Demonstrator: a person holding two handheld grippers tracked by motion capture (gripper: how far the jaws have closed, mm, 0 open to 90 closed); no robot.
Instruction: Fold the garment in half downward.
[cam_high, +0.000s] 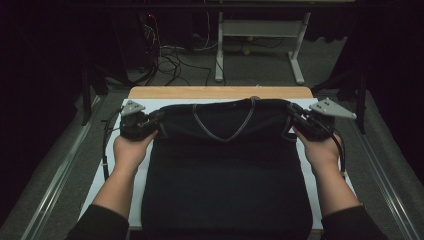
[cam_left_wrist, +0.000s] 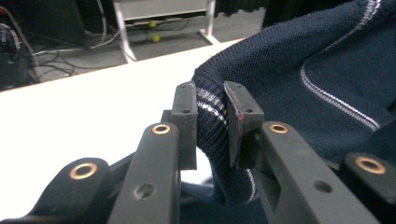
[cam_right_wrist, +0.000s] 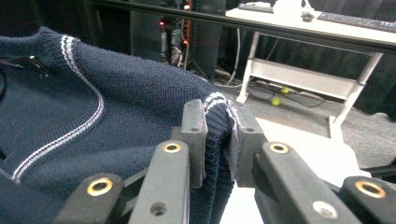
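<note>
The navy sweater (cam_high: 225, 170) lay on the white table (cam_high: 107, 165), its collar end folded toward the person over the lower part; judging by that, one fold was nearly down, and releasing and any further folds were left. At the sweater's left corner, the left gripper (cam_left_wrist: 212, 109) was clamped on a bunch of ribbed edge, and the right gripper (cam_right_wrist: 217, 126) pinched the right corner likewise. Both forearms reached forward along the sweater's sides, hands low and level.
</note>
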